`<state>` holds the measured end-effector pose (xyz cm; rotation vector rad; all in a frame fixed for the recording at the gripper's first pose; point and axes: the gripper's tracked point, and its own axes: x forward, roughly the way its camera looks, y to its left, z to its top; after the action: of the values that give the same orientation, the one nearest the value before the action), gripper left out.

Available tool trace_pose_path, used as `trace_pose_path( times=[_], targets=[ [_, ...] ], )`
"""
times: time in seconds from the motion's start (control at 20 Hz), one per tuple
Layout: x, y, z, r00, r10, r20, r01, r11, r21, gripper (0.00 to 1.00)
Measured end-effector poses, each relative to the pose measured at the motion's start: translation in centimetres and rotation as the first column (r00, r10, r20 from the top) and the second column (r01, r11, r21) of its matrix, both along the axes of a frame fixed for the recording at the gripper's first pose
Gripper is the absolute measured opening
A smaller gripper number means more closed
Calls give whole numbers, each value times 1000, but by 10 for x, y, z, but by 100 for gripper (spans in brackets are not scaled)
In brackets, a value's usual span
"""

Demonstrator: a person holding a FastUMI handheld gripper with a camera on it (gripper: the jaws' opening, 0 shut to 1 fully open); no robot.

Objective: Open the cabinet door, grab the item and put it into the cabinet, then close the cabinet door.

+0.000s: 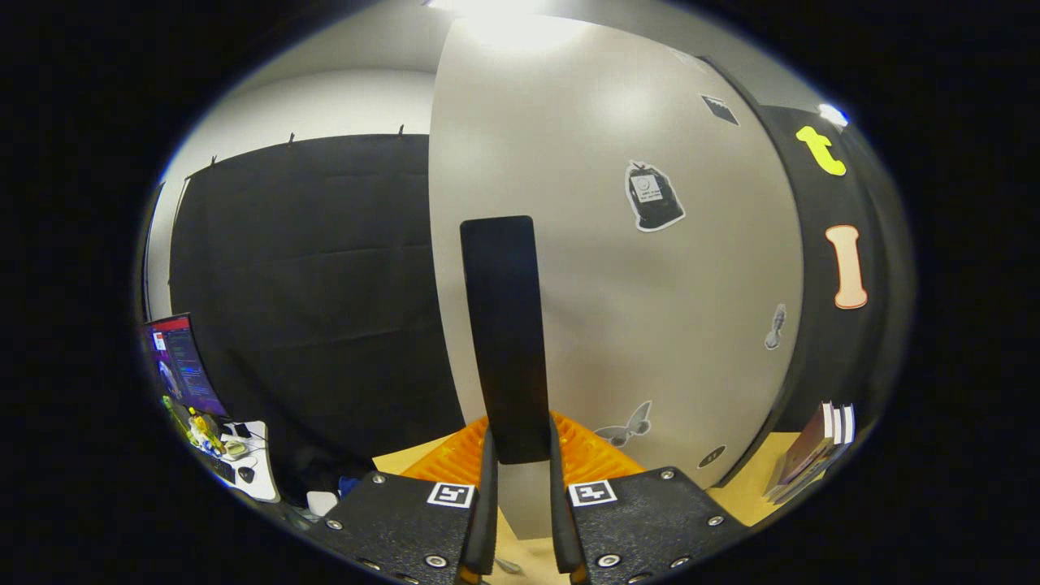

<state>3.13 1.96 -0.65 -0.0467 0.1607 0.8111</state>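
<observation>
One claw on the list. Condition?

— Clenched: its two fingers sit against either side of the lower end of the black handle, centre of the frame.

— Item two, the cabinet door?

— Pale panel, stickered, taking up the centre and right of the frame. Its left edge stands free against the dark cloth behind. Whether it is fully shut or part-swung, I cannot tell from this angle; no interior is on show.

— Item three, the thing to be stowed?

— Not identified with certainty. Stack of books, lower right of the frame, lying on the tan surface beside the cabinet; a likely candidate, by my reckoning only.

— And the orange ribbed piece?

— Bottom centre, just beyond the claw's plates, either side of the handle. Nature undetermined.

— Sundries?

— Monitor, lower left of the frame, well apart from the cabinet.

— Progress tally?

— Judged: first step in hand, handle gripped. Outstanding: swing the door wide, let go, fetch the item, place it inside, close the door. Nothing stowed yet, as far as can be seen.
</observation>
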Motion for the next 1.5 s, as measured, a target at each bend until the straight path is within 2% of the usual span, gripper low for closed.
trace_pose_path(
  times=[0.2, 0.65, 1.05, 1.35, 1.5],
  targets=[
    [1, -18, 0, 1000, -22, 6, 21, 999, 41, 28],
    [-1, -39, 1, 994, -105, 24, 105, 994, 38, 30],
    [-5, -61, -1, 978, -208, 14, 207, 976, 66, 36],
    [-3, -72, -1, 954, -300, 7, 298, 951, 82, 53],
    [1, -80, -2, 928, -372, 7, 369, 924, 97, 77]
  ],
)
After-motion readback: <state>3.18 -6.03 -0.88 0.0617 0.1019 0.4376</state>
